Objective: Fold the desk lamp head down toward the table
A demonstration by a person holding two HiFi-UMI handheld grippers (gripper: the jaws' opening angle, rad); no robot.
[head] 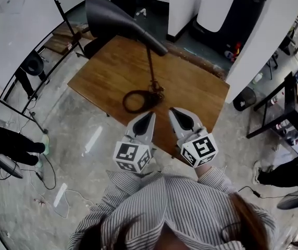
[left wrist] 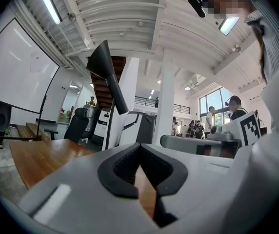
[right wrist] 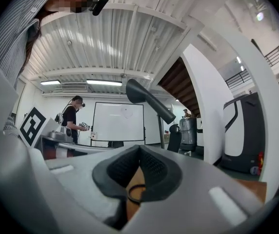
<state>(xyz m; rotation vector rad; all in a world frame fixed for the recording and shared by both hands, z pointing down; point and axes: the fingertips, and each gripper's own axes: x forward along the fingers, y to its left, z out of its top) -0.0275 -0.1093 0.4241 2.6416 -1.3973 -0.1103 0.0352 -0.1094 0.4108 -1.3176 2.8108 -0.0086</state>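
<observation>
Lamp head [head: 112,17] judged top-heavy, stiff to fold; to be pushed near wide end, ring base [head: 138,100] steadied. Left gripper [head: 148,117], right gripper [head: 179,116]: fingers clenched, nothing held.

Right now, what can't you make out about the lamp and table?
- Lamp base: left gripper view, hidden behind closed fingers; right gripper view shows a sliver.
- Joint under the lamp head: head view, the head itself covers it.
- Table near corner: head view, left gripper and right gripper cover it.
</observation>
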